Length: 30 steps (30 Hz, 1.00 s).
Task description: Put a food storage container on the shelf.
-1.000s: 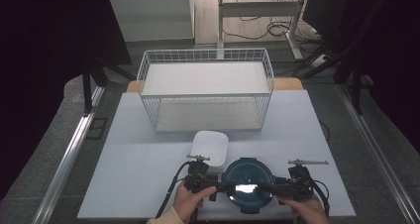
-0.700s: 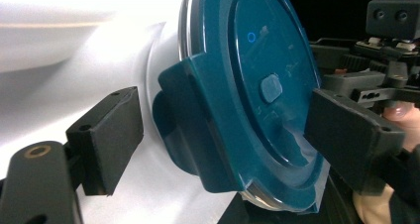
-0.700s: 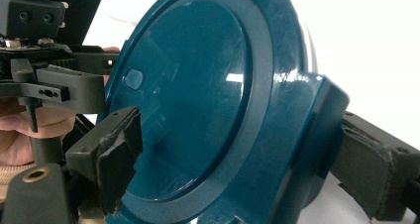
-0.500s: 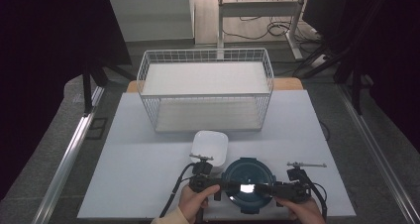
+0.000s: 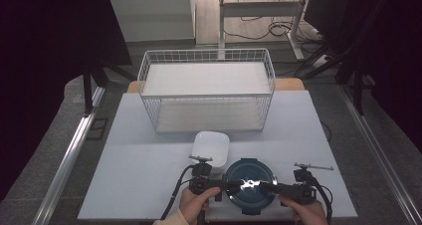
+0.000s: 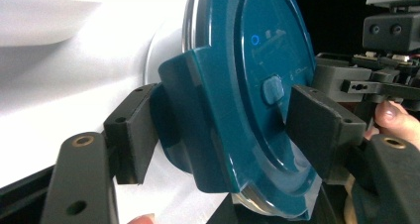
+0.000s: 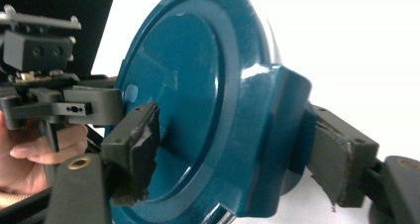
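The white table [image 5: 149, 185] carries, toward its far side, a white wire basket [image 5: 206, 93]. Closer to the person sits a small white square container [image 5: 211, 144], and just in front of it, near the table's near edge, a round container with a teal lid [image 5: 249, 185]. The white container and the teal-lidded one stand just beside each other.

The person's two hands come in at the near edge, each with a gripper aimed inward at the lid from opposite sides. The left gripper [image 5: 221, 186] meets the lid's left edge and the right gripper [image 5: 268, 187] its right edge.

In the left gripper view, the teal lid [image 6: 237, 85] stands between the two black jaws: one jaw sits under a side clasp tab [image 6: 198, 125] at the rim, the other lies over the lid's top face near a small raised button [image 6: 273, 88]. The jaws are narrowed around the lid's edge and appear to clamp it.

In the right gripper view, the lid [image 7: 198, 100] again lies between the jaws, one pad on the top face, the other behind a clasp tab [image 7: 282, 135] at the rim, closed onto that edge.
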Motion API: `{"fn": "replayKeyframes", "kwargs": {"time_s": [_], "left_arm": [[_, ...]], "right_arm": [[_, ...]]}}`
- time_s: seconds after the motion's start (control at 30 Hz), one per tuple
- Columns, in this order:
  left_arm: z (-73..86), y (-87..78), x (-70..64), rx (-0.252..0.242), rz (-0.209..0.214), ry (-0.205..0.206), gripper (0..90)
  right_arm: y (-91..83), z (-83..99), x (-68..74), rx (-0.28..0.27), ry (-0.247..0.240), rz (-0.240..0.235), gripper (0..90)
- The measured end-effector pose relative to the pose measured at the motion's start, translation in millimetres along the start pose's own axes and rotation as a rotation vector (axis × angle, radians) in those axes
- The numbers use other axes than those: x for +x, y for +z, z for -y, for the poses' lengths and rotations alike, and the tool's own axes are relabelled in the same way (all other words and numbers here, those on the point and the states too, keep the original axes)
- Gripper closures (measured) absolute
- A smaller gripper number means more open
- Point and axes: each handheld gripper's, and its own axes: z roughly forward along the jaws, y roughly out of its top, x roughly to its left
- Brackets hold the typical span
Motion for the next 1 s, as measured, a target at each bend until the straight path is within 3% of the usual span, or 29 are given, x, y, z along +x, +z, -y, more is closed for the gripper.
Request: {"fn": "replayKeyframes", "kwargs": {"time_s": [0.43, 0.53, 1.0], "left_arm": [[1.1, -8.2, -5.9, -0.023, 0.010, -0.010, 39.3], [0.7, -11.0, -9.6, -0.038, 0.002, 0.020, 40.1], [-2.4, -28.4, -20.9, -0.070, -0.008, 0.093, 40.6]], "right_arm": [[-11.2, -1.0, 4.8, -0.051, -0.033, -0.006, 35.8], [-14.2, -1.8, 8.8, -0.051, -0.067, -0.003, 36.5], [-18.1, -3.4, 24.0, -0.075, -0.135, -0.016, 36.7]]}}
